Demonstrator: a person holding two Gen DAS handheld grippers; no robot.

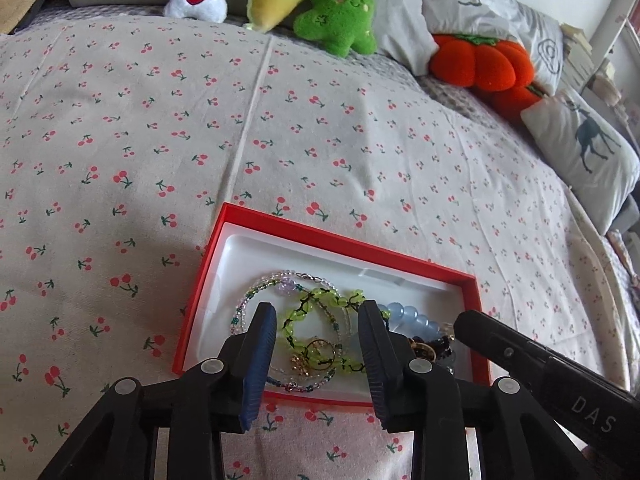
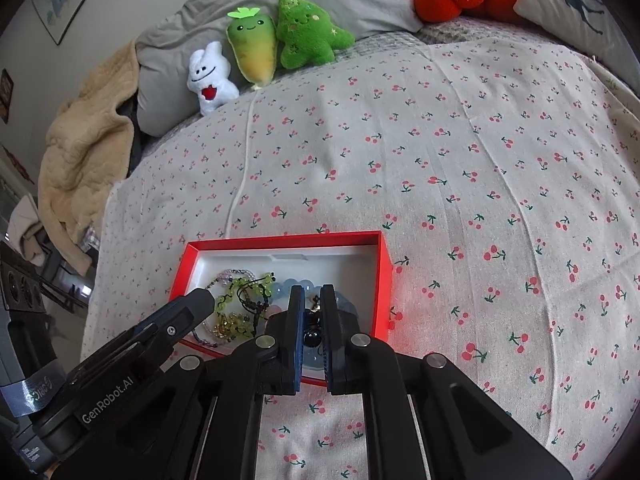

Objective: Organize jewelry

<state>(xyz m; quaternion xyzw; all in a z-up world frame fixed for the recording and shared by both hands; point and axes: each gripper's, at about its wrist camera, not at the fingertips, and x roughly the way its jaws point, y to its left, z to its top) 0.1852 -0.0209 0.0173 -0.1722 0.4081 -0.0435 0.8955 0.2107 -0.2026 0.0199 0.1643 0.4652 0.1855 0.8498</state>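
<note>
A red box (image 1: 340,240) with a white liner lies on the cherry-print bedspread. Inside it lie a green bead bracelet (image 1: 304,312), a clear bead strand with a purple bead (image 1: 288,284), a gold ring piece (image 1: 320,354) and a pale blue bead bracelet (image 1: 412,316). My left gripper (image 1: 318,312) stands open over the green bracelet, its pads touching nothing. My right gripper (image 2: 312,294) hangs over the box's right part (image 2: 280,240), shut on a dark bead piece (image 2: 314,334) seen between its pads. Each gripper shows in the other's view: right (image 1: 466,322), left (image 2: 200,300).
Plush toys line the far side of the bed: a white figure (image 2: 210,80), a yellow-green carrot (image 2: 254,52) and a green one (image 2: 308,36). An orange pumpkin cushion (image 1: 484,62) and pillows (image 1: 580,148) lie at the right. A beige blanket (image 2: 84,152) hangs off the left edge.
</note>
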